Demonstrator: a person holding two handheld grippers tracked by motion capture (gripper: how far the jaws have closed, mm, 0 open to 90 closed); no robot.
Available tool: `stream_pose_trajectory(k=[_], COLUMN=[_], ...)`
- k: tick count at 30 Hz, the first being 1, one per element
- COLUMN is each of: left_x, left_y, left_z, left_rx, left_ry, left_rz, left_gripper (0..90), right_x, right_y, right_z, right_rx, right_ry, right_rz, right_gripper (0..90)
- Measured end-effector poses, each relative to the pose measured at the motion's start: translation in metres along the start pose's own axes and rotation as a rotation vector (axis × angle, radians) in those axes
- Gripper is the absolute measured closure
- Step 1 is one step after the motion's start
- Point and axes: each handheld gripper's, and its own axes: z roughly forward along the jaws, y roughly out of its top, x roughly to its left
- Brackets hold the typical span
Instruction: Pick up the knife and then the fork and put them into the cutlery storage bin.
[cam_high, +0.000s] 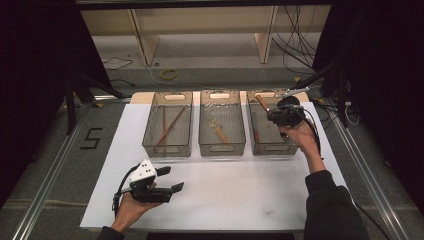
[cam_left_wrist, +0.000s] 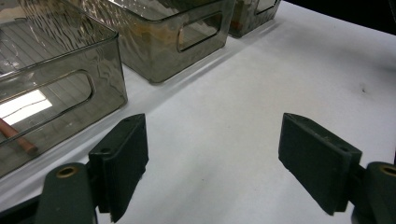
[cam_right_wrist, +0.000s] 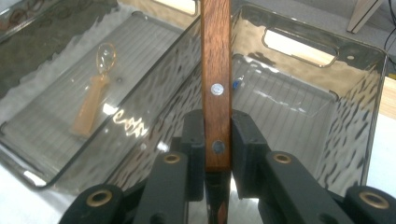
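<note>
Held a wooden handle (cam_right_wrist: 216, 70) clamped in the right gripper (cam_right_wrist: 217, 135) over the right bin (cam_high: 252, 137) at the table's far right; left gripper (cam_high: 167, 179) gaped empty. Could slip sideways, landing outside.

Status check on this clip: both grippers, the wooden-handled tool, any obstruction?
Right gripper shut on wooden handle, above right bin. Left gripper open, nothing between its jaws, over white mat. Nothing in the way.

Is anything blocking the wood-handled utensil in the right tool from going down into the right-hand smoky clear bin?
Nothing visible does. The right tool holds the wood-handled utensil over the right-hand smoky clear bin, whose ribbed floor below looks bare.
</note>
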Motion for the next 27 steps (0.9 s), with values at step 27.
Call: stream_pose_trajectory(k=[27], left_x=[0.001], left_y=[-0.002], left_z=[0.001], left_rx=[-0.006], left_ry=[0.004], left_rz=[0.001], left_gripper=[22.9], right_x=[-0.013], right_y=[0.012], right_z=[0.031], right_rx=[0.036], right_ry=[-0.061], right_rz=[0.086], right_gripper=[77.6])
